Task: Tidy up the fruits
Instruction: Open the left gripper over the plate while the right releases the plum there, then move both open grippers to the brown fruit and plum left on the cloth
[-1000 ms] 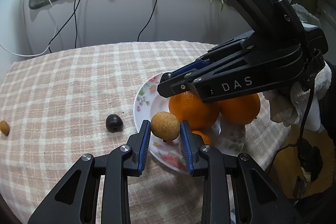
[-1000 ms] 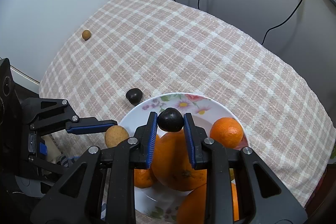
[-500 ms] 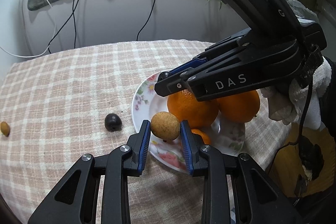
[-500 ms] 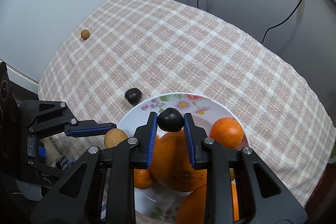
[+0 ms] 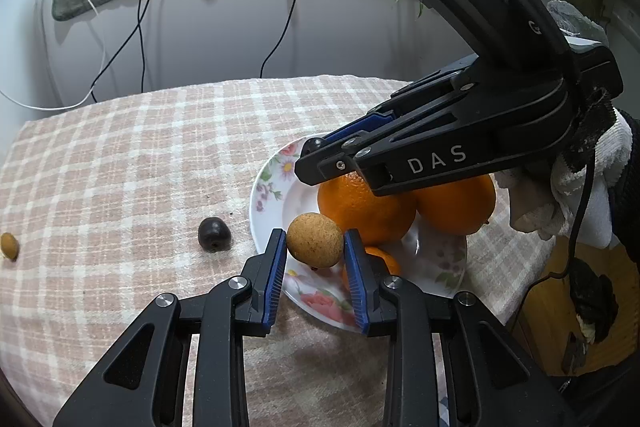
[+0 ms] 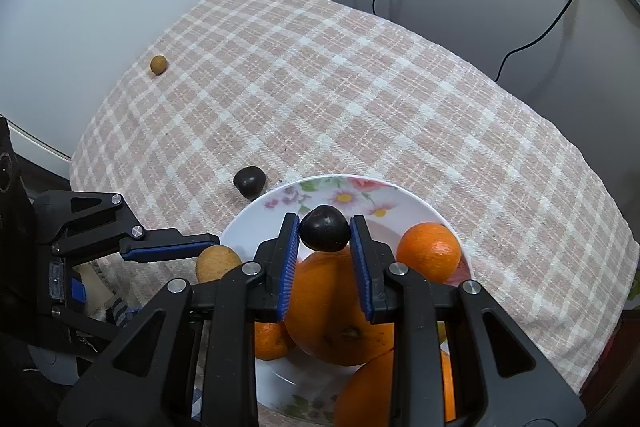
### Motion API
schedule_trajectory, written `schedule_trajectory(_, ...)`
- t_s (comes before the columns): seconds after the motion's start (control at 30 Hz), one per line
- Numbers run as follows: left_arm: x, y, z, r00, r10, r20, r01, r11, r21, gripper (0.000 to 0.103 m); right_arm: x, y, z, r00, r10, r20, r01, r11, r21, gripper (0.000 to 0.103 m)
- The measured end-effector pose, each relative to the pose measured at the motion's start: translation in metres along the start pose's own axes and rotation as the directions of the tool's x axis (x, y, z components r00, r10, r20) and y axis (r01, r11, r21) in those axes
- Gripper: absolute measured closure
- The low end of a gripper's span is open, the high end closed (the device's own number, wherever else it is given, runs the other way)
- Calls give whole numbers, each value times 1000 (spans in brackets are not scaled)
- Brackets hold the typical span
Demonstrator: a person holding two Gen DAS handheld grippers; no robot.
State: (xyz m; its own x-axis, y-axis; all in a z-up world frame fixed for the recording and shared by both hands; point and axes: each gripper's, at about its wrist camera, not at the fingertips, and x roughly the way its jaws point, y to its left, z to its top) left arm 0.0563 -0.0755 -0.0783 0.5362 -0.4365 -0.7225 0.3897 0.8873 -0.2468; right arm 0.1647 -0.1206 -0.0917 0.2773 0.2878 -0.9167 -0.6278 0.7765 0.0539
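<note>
Two small fruits in hand. Left gripper (image 5: 315, 251): pads pinching a tan, rough-skinned round fruit (image 5: 315, 239) above the near rim of the flowered plate (image 5: 267, 187). Right gripper (image 6: 325, 235): clamped on a dark plum (image 6: 325, 227) over the piled oranges (image 6: 340, 303). On the checked cloth (image 6: 360, 99): one more dark plum (image 6: 249, 181) just beside the plate, one tan fruit (image 6: 158, 64) well apart. Likely light, firm-skinned, bruisable and prone to roll; grip across the widest part, gently.
</note>
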Motion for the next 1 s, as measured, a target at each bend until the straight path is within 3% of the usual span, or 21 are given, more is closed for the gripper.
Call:
schedule_trajectory(0.03, 0, 0, 0, 1000, 1, 0, -1, 1000, 0, 70, 0, 0, 0, 1000, -3, -1, 3, 1000, 1, 73)
schedule_trajectory(0.1, 0, 1, 1, 1000, 0, 2, 0, 1000, -1, 62, -1, -1, 0, 1000, -10, 6, 10, 1000, 1, 54)
schedule_trajectory(0.17, -1, 0, 1, 1000, -2, 4, 2, 1000, 2, 61, -3, 0, 0, 1000, -13, 14, 13, 1000, -1, 50)
schedule_trajectory(0.27, -1, 0, 2, 1000, 3, 5, -3, 1000, 4, 48, -5, 0, 0, 1000, -13, 17, 13, 1000, -2, 50)
schedule_trajectory(0.4, -2, -1, 2, 1000, 8, 9, -8, 1000, 2, 32, -6, 0, 0, 1000, -15, 28, 15, 1000, -7, 35)
schedule_trajectory(0.6, -3, 1, 3, 1000, 27, 11, -27, 1000, -5, 31, -8, 1, 2, 999, -19, 36, 19, 1000, -7, 29)
schedule_trajectory(1.0, -9, 3, 4, 999, 43, 27, -43, 999, -8, 31, -11, 1, 5, 998, -26, 58, 25, 1000, 5, 28)
